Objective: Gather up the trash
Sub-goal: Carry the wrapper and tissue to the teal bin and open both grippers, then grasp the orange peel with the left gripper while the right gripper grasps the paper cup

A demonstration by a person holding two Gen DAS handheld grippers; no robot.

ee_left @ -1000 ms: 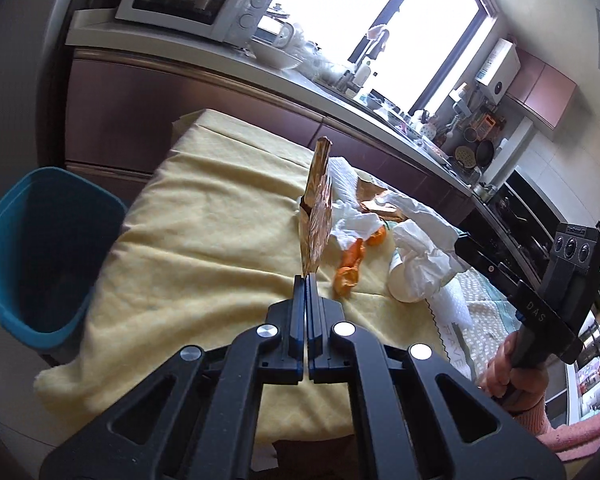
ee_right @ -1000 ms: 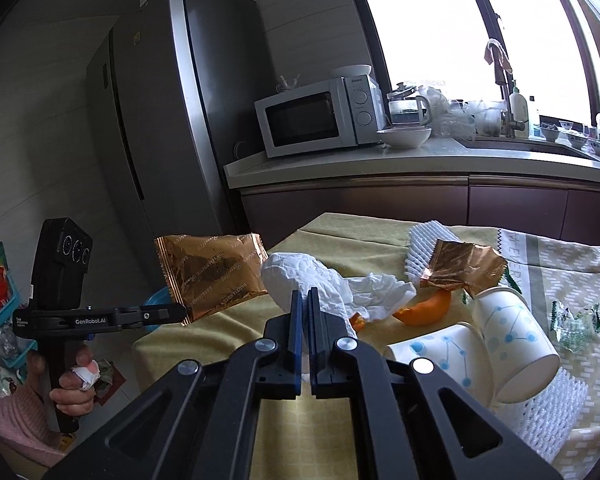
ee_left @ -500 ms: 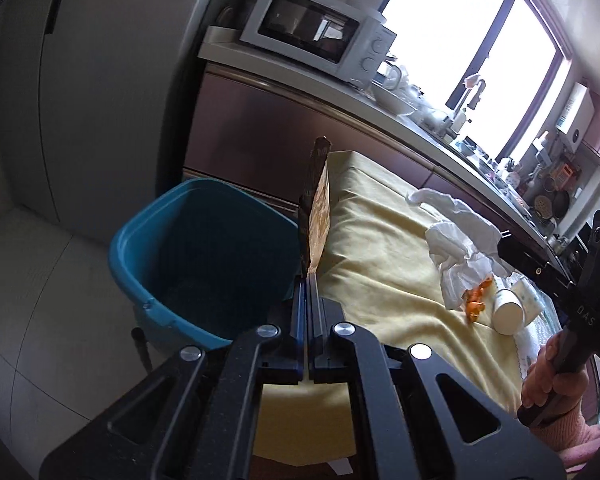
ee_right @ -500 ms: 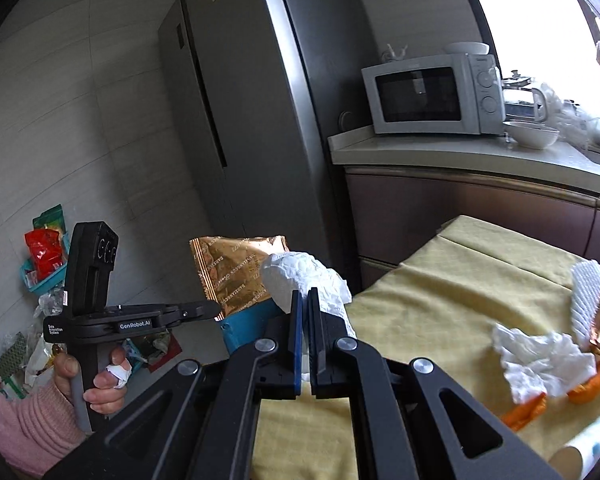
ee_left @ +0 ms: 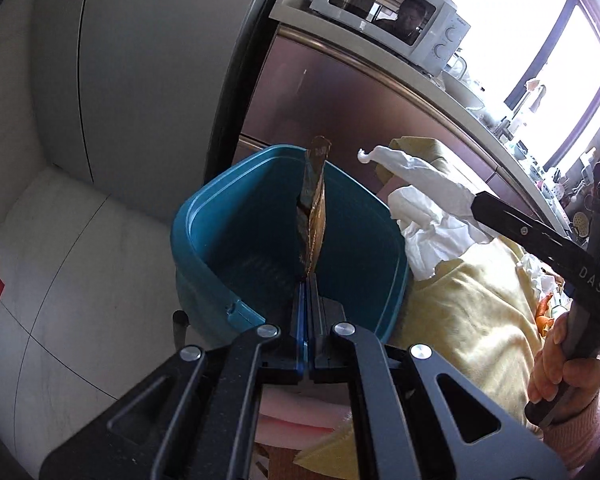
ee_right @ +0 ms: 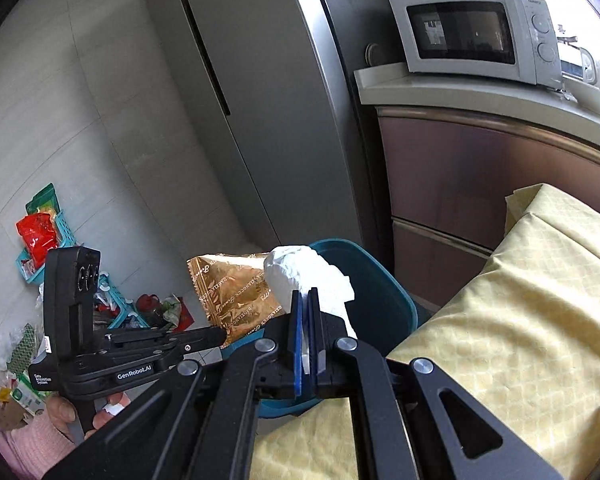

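My left gripper [ee_left: 309, 280] is shut on a gold foil snack wrapper [ee_left: 314, 220] and holds it edge-on over the open teal trash bin [ee_left: 204, 220]. In the right wrist view the wrapper [ee_right: 232, 292] hangs flat at the bin [ee_right: 384, 300]. My right gripper [ee_right: 306, 300] is shut on a crumpled white tissue [ee_right: 300, 276], held at the bin's rim; the tissue also shows in the left wrist view [ee_left: 432, 216], right of the bin.
The bin stands on the tiled floor between a steel fridge [ee_right: 252, 100] and the table with its yellow cloth [ee_right: 520, 300]. A counter with a microwave [ee_right: 472, 36] is behind. More trash [ee_left: 544, 292] lies on the table. Floor clutter [ee_right: 40, 236] sits at left.
Both grippers have swung left from the table to the bin, each carrying its piece. The wrapper now hangs over the bin's opening and the tissue is at its rim.
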